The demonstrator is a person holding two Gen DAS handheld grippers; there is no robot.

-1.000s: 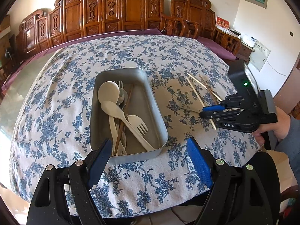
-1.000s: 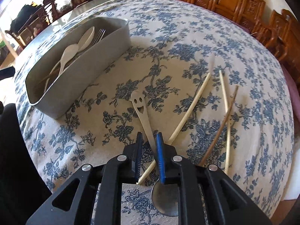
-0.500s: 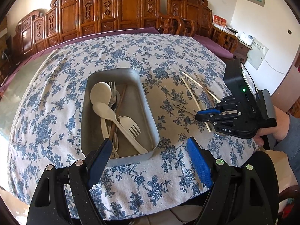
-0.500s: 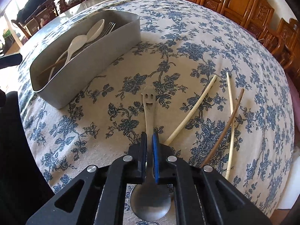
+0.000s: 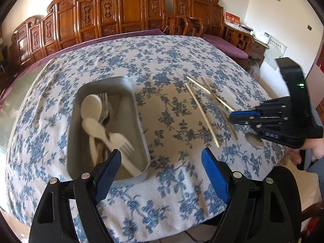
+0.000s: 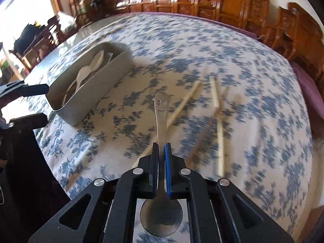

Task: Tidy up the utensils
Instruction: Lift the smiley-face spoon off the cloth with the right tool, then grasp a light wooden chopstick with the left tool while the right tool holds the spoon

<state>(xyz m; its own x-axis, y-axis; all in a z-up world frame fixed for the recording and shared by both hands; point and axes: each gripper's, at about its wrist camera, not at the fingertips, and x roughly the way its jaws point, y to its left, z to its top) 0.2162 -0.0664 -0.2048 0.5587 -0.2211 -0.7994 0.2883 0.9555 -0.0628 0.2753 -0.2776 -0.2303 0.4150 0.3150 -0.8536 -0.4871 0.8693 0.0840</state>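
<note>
My right gripper (image 6: 161, 151) is shut on a metal spoon (image 6: 161, 109) with a smiling face cut into its handle, and holds it above the tablecloth. In the left wrist view the right gripper (image 5: 235, 116) shows at the right with the spoon's bowl (image 5: 254, 140) under it. A grey tray (image 5: 141, 125) holds pale spoons and forks (image 5: 93, 109); it also shows in the right wrist view (image 6: 95, 93). Several chopsticks (image 5: 202, 111) lie on the cloth right of the tray. My left gripper (image 5: 162, 172) is open and empty, near the tray's front end.
The round table has a blue-flowered cloth (image 5: 162, 64). Carved wooden chairs (image 5: 125, 16) ring its far side. A cabinet with papers (image 5: 263, 38) stands at the right. The table's near edge is just below my left gripper.
My right gripper has closed on the smiley spoon and lifted it off the cloth, clear of the chopsticks. The left gripper has drifted slightly, still open.
</note>
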